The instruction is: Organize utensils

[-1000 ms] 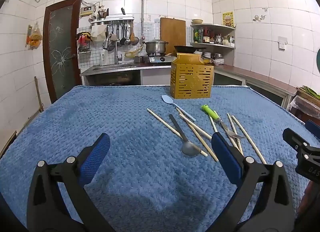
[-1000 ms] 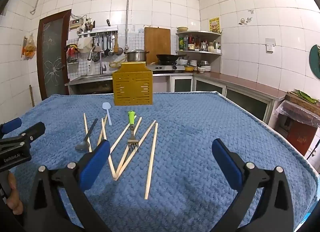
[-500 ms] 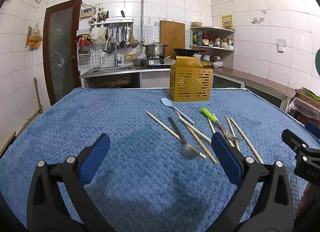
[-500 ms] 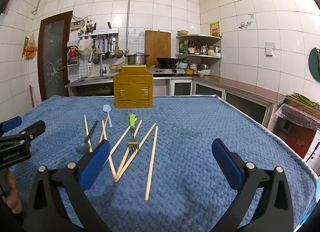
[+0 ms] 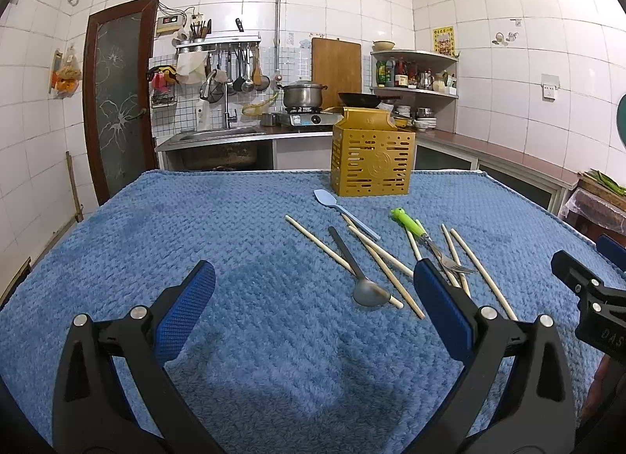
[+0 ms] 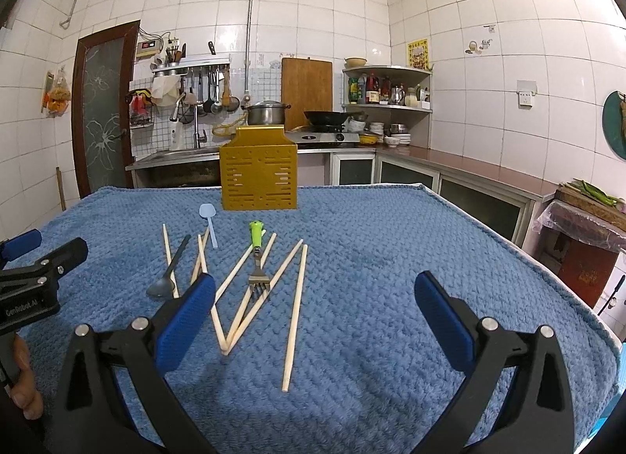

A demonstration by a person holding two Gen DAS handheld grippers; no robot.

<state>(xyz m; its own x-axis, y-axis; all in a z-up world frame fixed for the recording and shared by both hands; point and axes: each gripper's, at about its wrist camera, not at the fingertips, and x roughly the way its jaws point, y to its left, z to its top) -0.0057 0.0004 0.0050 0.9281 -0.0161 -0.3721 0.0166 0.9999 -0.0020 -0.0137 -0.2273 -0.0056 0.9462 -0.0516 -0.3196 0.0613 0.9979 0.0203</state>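
Observation:
A yellow perforated utensil holder [image 5: 371, 162] [image 6: 258, 178] stands upright at the far side of the blue cloth. In front of it lie a light blue plastic spoon [image 5: 344, 213] [image 6: 209, 221], a dark metal spoon [image 5: 358, 270] [image 6: 168, 270], a green-handled fork [image 5: 428, 239] [image 6: 257, 254] and several wooden chopsticks [image 5: 375, 254] [image 6: 293, 309], scattered and crossing. My left gripper [image 5: 313, 309] is open and empty, near and left of the utensils. My right gripper [image 6: 313, 309] is open and empty, near the chopsticks' close ends.
The blue textured cloth [image 5: 195, 227] covers the whole table. Behind it runs a kitchen counter with a sink [image 5: 219, 137], a pot on a stove [image 5: 303, 96] and a wok. A brown door [image 5: 117, 102] is at the left. A low stand with vegetables [image 6: 587, 203] sits at the right.
Both cameras tilted up slightly, so the utensils sit a little lower in view. Both grippers stay open and nothing on the cloth has moved.

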